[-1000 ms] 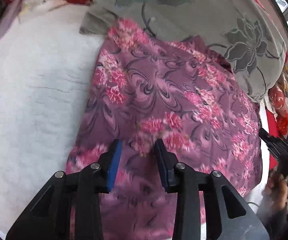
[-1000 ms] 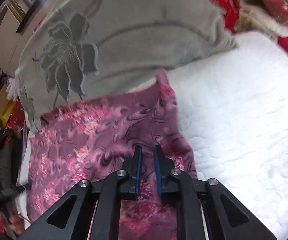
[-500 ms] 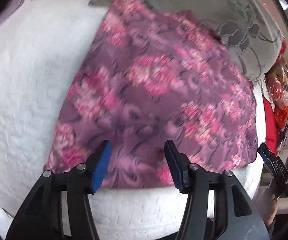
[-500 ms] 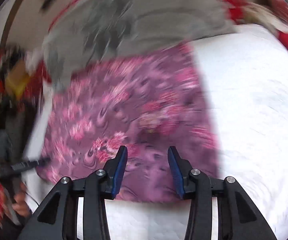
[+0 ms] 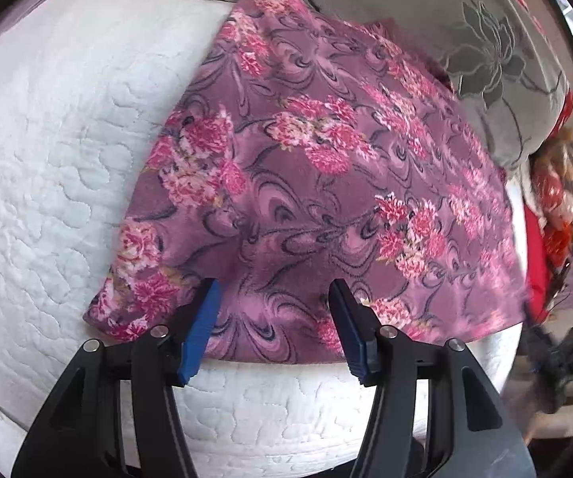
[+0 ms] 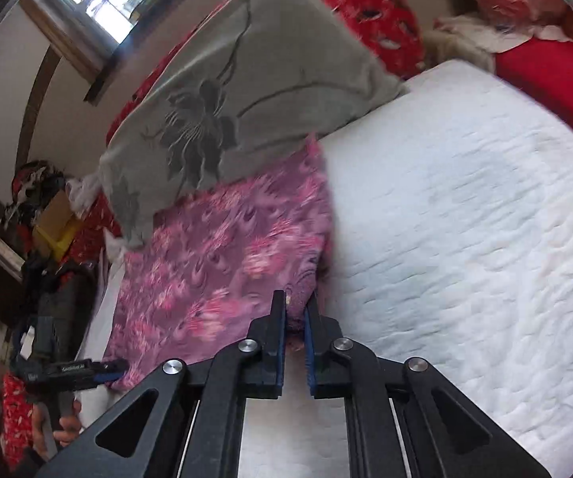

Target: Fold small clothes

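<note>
A purple garment with pink flowers (image 5: 326, 183) lies spread flat on a white quilted bed (image 5: 47, 167). My left gripper (image 5: 272, 298) is open and empty, hovering over the garment's near edge. In the right wrist view the same garment (image 6: 214, 255) lies left of centre. My right gripper (image 6: 296, 310) is shut on the garment's near right corner, a bunch of cloth pinched between the blue pads. The left gripper (image 6: 103, 368) shows at the lower left of that view, by the garment's other near corner.
A grey pillow with a dark flower print (image 6: 238, 95) lies on the garment's far edge, also in the left wrist view (image 5: 465, 40). Red bedding (image 6: 366, 8) and clutter lie behind. White quilt (image 6: 465, 219) stretches to the right. The bed edge is near me.
My left gripper pulled back to the garment's near edge and opened wider. My right gripper opened half a second ago and has now shut on the near right corner.
</note>
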{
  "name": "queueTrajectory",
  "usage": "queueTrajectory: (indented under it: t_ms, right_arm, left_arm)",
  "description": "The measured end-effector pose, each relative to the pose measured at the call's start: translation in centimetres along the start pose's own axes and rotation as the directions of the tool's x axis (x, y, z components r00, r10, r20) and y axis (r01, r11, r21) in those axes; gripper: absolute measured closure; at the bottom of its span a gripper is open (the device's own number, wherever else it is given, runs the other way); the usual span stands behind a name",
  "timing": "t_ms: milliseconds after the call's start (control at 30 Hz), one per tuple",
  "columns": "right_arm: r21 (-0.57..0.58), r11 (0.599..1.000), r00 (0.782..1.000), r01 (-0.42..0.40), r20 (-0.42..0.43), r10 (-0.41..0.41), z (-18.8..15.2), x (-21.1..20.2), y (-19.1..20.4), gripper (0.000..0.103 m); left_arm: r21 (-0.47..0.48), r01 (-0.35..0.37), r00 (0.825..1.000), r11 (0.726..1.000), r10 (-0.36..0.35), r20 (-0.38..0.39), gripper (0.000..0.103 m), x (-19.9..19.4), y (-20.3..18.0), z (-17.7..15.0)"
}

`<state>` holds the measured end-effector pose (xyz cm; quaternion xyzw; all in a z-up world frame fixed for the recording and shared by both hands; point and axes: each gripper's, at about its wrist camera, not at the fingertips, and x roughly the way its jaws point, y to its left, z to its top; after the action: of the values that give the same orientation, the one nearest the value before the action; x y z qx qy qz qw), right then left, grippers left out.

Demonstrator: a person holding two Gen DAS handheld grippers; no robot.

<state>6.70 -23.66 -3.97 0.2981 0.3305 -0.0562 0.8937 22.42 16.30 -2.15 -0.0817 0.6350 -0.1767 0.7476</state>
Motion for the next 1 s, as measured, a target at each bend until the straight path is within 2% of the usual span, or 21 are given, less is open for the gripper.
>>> queueTrajectory:
  t_ms: [67, 133, 200, 267, 333, 400, 467, 600, 733, 767, 800, 833, 867, 933, 1000]
  right_arm:
    - [-0.006, 0.998, 0.995, 0.058, -0.077, -0.058, -0.6, 1.7, -0.8, 0.096]
    - [-0.049, 0.993, 0.982, 0.104, -0.155, -0.110, -1.4, 3.9, -0.6, 0.096]
    - [-0.096, 0.985, 0.980, 0.145, -0.124, -0.156, -1.1, 3.6, 0.8, 0.093]
    - [-0.085, 0.980, 0.979, 0.178, -0.085, -0.185, -0.4, 2.7, 1.7, 0.088]
    - [-0.065, 0.987, 0.989, 0.145, -0.017, -0.147, 0.4, 1.3, 2.6, 0.088]
    - [-0.068, 0.993, 0.995, 0.097, 0.032, -0.095, 1.6, 1.1, 3.9, 0.083]
    - [-0.086, 0.994, 0.997, 0.063, 0.041, -0.060, 2.5, 2.1, 5.7, 0.080]
    - [-0.148, 0.989, 0.999, 0.023, 0.040, -0.018, 4.2, 4.7, 9.2, 0.080]
    - [-0.176, 0.984, 0.999, 0.042, 0.024, -0.038, 4.7, 8.7, 10.7, 0.080]
    - [-0.182, 0.981, 0.998, 0.063, 0.010, -0.062, 4.4, 10.1, 10.7, 0.080]
    - [-0.188, 0.978, 0.996, 0.087, -0.014, -0.091, 4.2, 11.3, 10.4, 0.079]
    - [-0.194, 0.973, 0.989, 0.121, -0.060, -0.135, 3.8, 12.8, 10.1, 0.073]
    - [-0.201, 0.969, 0.980, 0.145, -0.103, -0.168, 3.3, 14.2, 9.5, 0.073]
    - [-0.236, 0.962, 0.989, 0.138, -0.016, -0.145, 2.4, 13.8, 9.7, 0.070]
    - [-0.265, 0.953, 0.989, 0.145, 0.002, -0.149, 1.7, 13.8, 10.0, 0.067]
  left_arm:
    - [-0.004, 0.012, 1.000, 1.000, -0.012, -0.003, 0.048, -0.1, 0.4, -0.1]
    - [0.003, 0.025, 1.000, 1.000, -0.025, -0.012, 0.048, -0.5, 0.7, -0.1]
    - [-0.002, 0.055, 0.998, 0.998, -0.055, -0.024, 0.048, -2.0, 2.6, -0.2]
    - [-0.043, 0.102, 0.995, 0.994, -0.102, 0.007, 0.048, -3.8, 3.2, -0.4]
    - [-0.063, 0.166, 0.985, 0.984, -0.162, 0.065, 0.048, -6.3, 4.4, -0.2]
    - [-0.066, 0.169, 0.982, 0.983, -0.162, 0.101, 0.048, -7.5, 4.1, 1.0]
    - [-0.055, 0.175, 0.979, 0.983, -0.168, 0.114, 0.047, -7.8, 3.3, 2.2]
    - [-0.015, 0.123, 0.988, 0.992, -0.120, 0.098, 0.047, -5.7, 0.9, 4.1]
    - [0.007, 0.036, 0.999, 0.999, -0.036, 0.019, 0.046, -1.2, 0.1, 4.2]
    - [0.012, 0.029, 0.999, 1.000, -0.030, 0.026, 0.042, -0.2, 0.5, 3.9]
    - [0.021, 0.043, 0.997, 0.999, -0.044, 0.067, 0.032, -0.3, 0.4, 3.7]
    - [0.037, 0.062, 0.994, 0.997, -0.065, 0.082, 0.025, -0.5, 0.2, 3.4]
    - [0.066, 0.067, 0.994, 0.996, -0.073, 0.082, 0.019, -0.4, -0.1, 3.2]
    - [0.142, 0.006, 0.996, 0.990, -0.019, 0.091, 0.017, -0.2, -1.2, 2.6]
    - [0.196, -0.042, 0.994, 0.980, 0.021, 0.109, 0.011, 0.1, -2.1, 2.0]
